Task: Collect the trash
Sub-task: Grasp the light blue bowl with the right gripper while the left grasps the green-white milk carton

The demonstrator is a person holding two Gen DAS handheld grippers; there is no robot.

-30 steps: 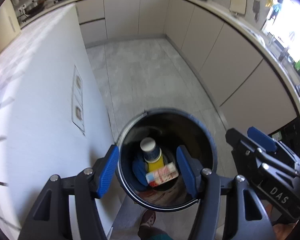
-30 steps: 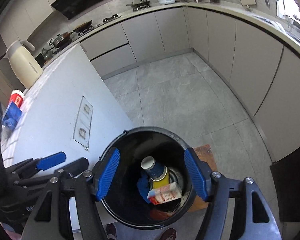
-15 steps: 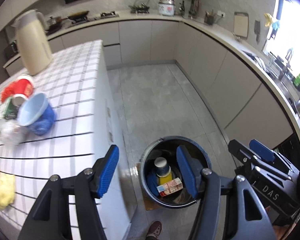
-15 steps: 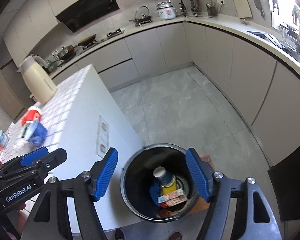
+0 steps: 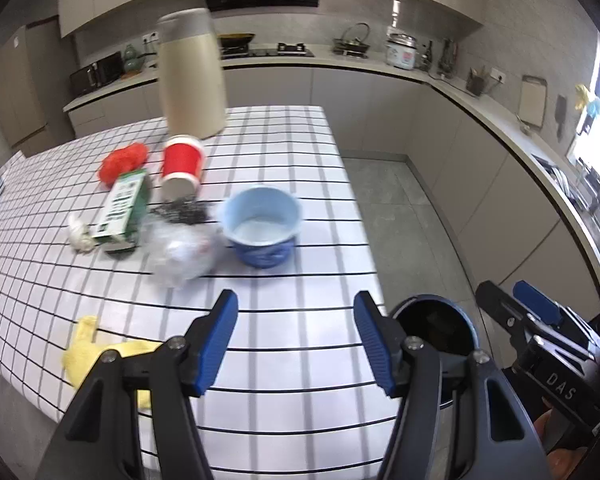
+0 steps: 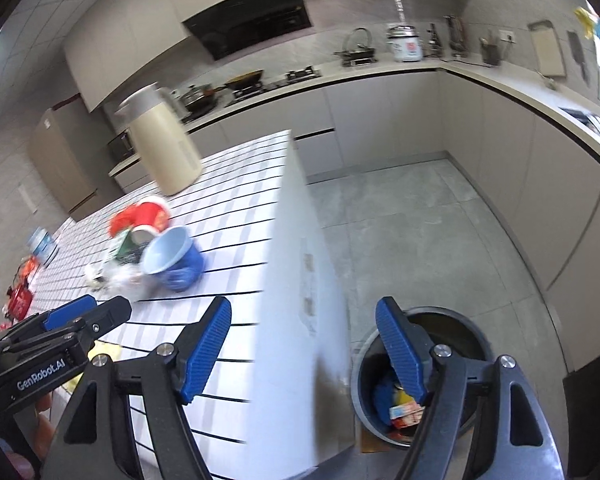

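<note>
Beside counter's right edge: round dark bin [image 6: 420,376], holding dropped trash.
Counter middle: blue plastic bowl [image 5: 262,230], uncollected.
My tongs: left gripper [image 5: 296,344] part-open, empty; right gripper [image 6: 304,350] just widened, empty.

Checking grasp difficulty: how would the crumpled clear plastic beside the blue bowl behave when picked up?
The clear plastic looks thin and crumpled, so it is probably floppy, very light and would crush between pads. Its glossy sheen suggests slipperiness. It lies near the blue bowl, so a grab might nudge that.

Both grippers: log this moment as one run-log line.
left gripper: open, empty, over table | right gripper: open, empty, jaws just opening | bin: holds trash | blue bowl: on table
</note>
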